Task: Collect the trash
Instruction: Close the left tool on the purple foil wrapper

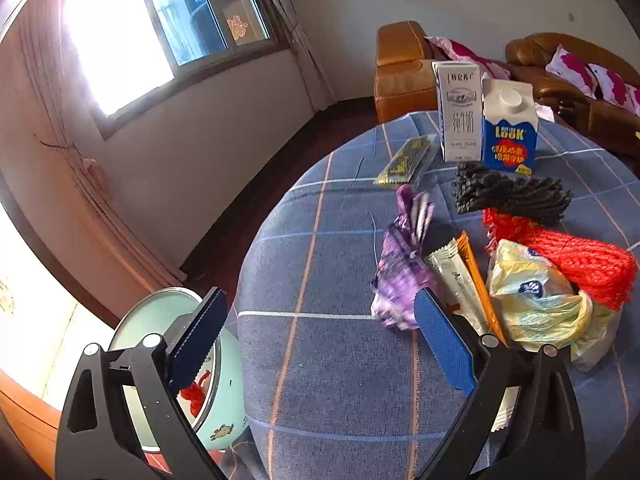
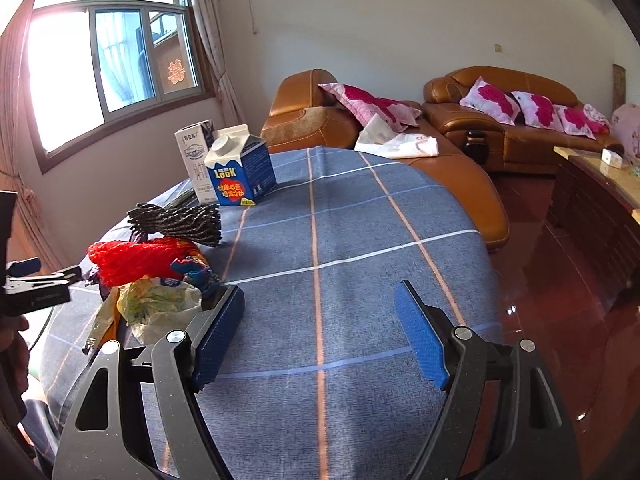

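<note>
Trash lies on a table with a blue plaid cloth (image 1: pixel 336 360). In the left wrist view I see a purple wrapper (image 1: pixel 400 268), a beige and orange sachet (image 1: pixel 460 280), a yellowish plastic bag (image 1: pixel 536 300), red netting (image 1: pixel 576 260), a black foam net (image 1: pixel 508 196), a yellow-green packet (image 1: pixel 404 160), a white milk carton (image 1: pixel 458 112) and a blue LOOK carton (image 1: pixel 508 128). My left gripper (image 1: pixel 320 340) is open and empty, its right finger just before the purple wrapper. My right gripper (image 2: pixel 320 336) is open and empty over bare cloth (image 2: pixel 340 240), right of the plastic bag (image 2: pixel 160 304) and red netting (image 2: pixel 136 260).
A pale green bin (image 1: pixel 176 360) with a red scrap inside stands below the table's left edge. Brown leather sofas (image 2: pixel 460 136) with pink pillows stand behind the table. A dark wooden cabinet (image 2: pixel 592 196) is at the right. The blue carton (image 2: pixel 240 172) stands at the table's far left in the right wrist view.
</note>
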`<state>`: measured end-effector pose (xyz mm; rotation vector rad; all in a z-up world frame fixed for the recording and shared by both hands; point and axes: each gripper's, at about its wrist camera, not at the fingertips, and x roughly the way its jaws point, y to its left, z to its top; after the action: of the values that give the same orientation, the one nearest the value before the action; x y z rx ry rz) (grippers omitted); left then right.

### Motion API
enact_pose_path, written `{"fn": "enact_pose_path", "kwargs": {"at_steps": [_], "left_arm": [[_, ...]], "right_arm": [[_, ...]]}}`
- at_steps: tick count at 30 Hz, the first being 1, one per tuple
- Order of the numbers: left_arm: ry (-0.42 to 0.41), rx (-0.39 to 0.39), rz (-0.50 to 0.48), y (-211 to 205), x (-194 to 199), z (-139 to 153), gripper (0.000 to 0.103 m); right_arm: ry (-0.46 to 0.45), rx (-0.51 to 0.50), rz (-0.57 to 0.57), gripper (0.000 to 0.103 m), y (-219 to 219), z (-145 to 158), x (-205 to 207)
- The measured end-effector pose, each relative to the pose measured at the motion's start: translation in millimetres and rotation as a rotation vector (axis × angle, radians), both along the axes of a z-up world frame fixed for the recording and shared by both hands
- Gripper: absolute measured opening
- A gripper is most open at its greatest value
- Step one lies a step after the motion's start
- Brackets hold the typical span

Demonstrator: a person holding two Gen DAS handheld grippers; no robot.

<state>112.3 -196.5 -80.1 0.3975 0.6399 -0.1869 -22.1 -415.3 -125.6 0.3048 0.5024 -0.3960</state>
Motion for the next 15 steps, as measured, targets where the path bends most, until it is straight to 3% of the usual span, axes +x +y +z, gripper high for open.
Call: {"fn": "enact_pose_path", "kwargs": {"at_steps": [4, 9, 12, 15], "left_arm": [[-0.026, 0.014, -0.038, -15, -7, 8, 0.094], [0.036, 0.078, -0.039, -33, 12, -24, 0.093], [0.075, 0.079, -0.011, -24, 26, -36, 0.094], [0.079, 0.08, 0.016, -10, 36, -38, 0.094]], "right_arm": [[-0.003, 0.012, -0.009, 0.077, -2, -5, -1], [0.0, 0.009, -0.012, 0.077, -3, -7, -4], [-0.007, 0.003, -0.02, 0.086, -4, -4, -6], [-0.013, -0.005, -0.028, 0.087, -4, -4, -8]]}}
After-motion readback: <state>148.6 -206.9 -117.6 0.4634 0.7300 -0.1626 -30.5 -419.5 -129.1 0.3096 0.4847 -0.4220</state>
